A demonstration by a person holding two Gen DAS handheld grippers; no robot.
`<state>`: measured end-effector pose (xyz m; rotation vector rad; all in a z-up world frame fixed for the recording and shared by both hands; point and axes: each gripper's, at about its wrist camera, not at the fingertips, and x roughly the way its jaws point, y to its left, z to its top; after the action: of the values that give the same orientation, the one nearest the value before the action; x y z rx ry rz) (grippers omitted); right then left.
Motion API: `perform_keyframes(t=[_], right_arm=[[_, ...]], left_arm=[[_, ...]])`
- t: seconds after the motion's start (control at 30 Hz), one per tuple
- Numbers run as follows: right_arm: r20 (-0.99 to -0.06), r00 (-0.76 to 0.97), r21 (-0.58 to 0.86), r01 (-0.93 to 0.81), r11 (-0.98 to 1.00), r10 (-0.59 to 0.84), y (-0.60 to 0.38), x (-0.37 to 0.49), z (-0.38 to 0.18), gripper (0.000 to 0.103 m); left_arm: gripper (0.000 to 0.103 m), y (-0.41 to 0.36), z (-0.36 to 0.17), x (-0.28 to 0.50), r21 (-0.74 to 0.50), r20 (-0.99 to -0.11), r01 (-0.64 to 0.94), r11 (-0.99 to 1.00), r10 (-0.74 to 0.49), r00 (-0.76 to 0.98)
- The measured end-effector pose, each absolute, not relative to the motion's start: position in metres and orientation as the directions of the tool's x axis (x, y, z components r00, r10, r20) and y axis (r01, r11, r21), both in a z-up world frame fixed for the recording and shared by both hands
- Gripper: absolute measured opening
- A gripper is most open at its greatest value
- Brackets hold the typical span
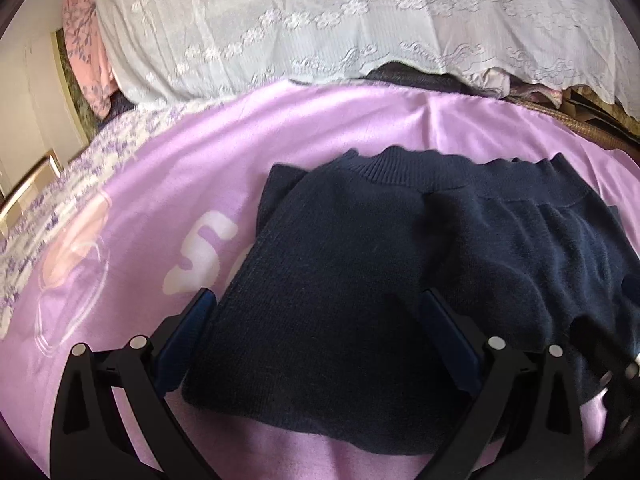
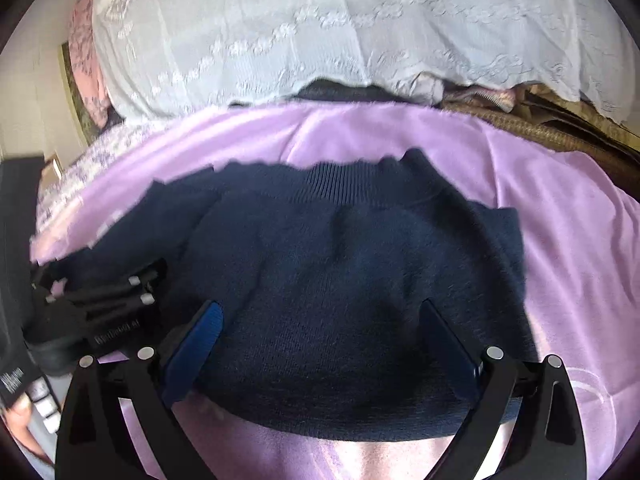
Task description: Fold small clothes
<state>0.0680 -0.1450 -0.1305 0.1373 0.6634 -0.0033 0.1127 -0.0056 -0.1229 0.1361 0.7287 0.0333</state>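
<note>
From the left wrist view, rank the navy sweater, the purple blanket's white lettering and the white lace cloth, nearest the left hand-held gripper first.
1. Navy sweater, between the left hand-held gripper fingers.
2. White lettering, left of the sweater.
3. White lace cloth, at the back.

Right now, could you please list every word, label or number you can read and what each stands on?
"S": large white letter printed on the purple blanket; the rest is hidden under the navy sweater.
White lettering on the left gripper: too blurred to read.
White label at the right wrist view's lower-left edge: unreadable.

One navy sweater, one lilac blanket, two grippers
</note>
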Motion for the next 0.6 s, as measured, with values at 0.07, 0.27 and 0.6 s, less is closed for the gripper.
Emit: perform_keyframes(t=[0.07, 0.27, 0.6], right_arm=[[-0.582, 0.813, 0.127, 0.055, 0.99, 0.029, -0.147, 0.063, -0.124, 0.099], [-0.596, 0.803, 0.16, 0.099, 0.982, 0.016, -0.16, 0.067, -0.126, 0.099], [-0.654, 0.757, 0.14, 0.104, 0.985, 0.013, -0.161, 0.075, -0.135, 0.099]], left_arm=[[0.099, -0.009, -0.118, 0.107, 0.149, -0.631, 0.025, 0.989, 0.076, 0.772], [0.099, -0.011, -0.114, 0.102, 0.154, -0.61, 0.03, 0.988, 0.071, 0.789], [0.099, -0.013, -0.116, 0.102, 0.161, -0.61, 0.022, 0.987, 0.081, 0.789]])
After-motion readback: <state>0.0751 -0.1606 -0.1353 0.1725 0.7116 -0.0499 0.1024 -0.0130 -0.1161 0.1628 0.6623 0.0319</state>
